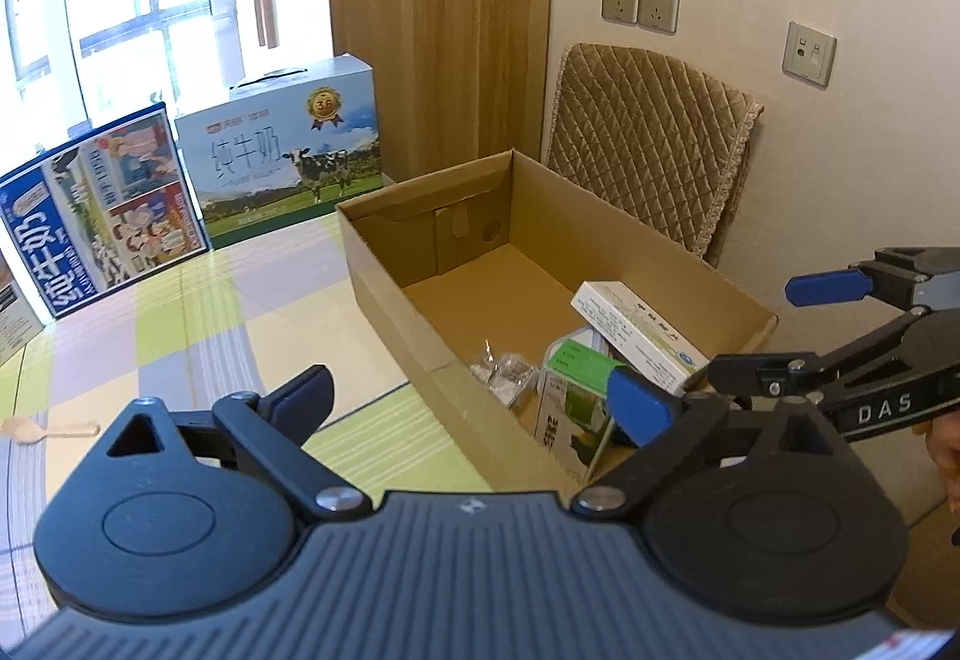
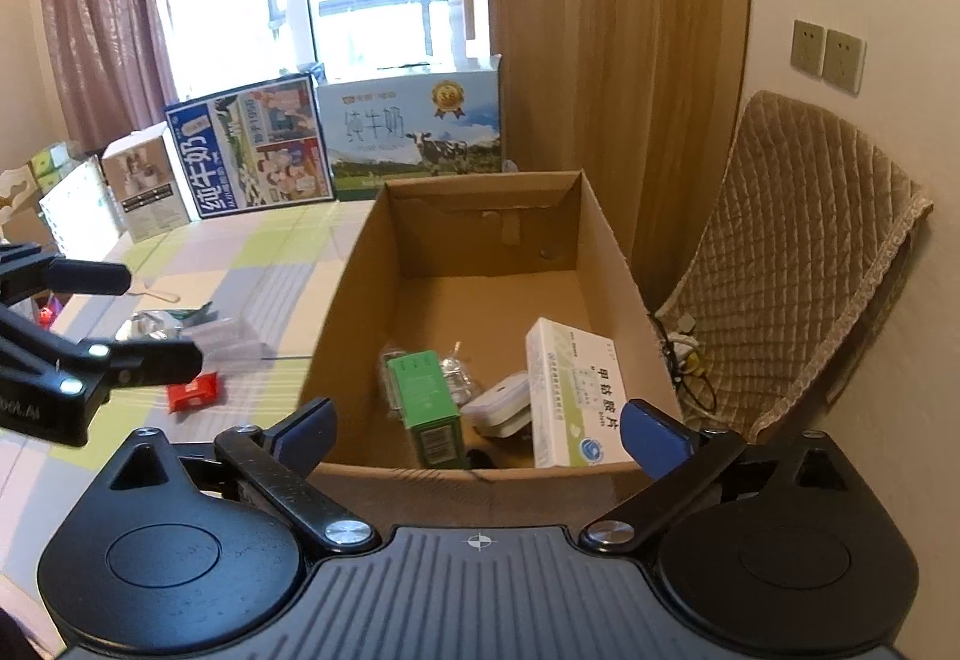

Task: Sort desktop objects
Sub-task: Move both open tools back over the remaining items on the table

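Observation:
An open cardboard box (image 2: 354,264) (image 1: 384,264) stands on the checked tablecloth. Inside lie a white medicine box (image 2: 576,396) (image 1: 636,336), a green carton (image 2: 426,402) (image 1: 576,402), a white case (image 2: 501,408) and a clear plastic packet (image 1: 504,378) (image 2: 456,372). My right gripper (image 2: 480,432) is open and empty just before the box's near wall; it also shows in the left wrist view (image 1: 774,330). My left gripper (image 1: 474,396) is open and empty over the box's left wall; it also shows in the right wrist view (image 2: 162,318). A red packet (image 2: 192,390), clear plastic items (image 2: 222,336) and a wooden spoon (image 2: 156,294) (image 1: 54,429) lie on the table.
Two milk cartons (image 2: 414,132) (image 2: 252,150) and smaller boxes (image 2: 144,180) stand along the table's far edge by the window. A chair with a quilted cover (image 2: 804,252) stands right of the box by the wall, with cables (image 2: 690,354) beneath.

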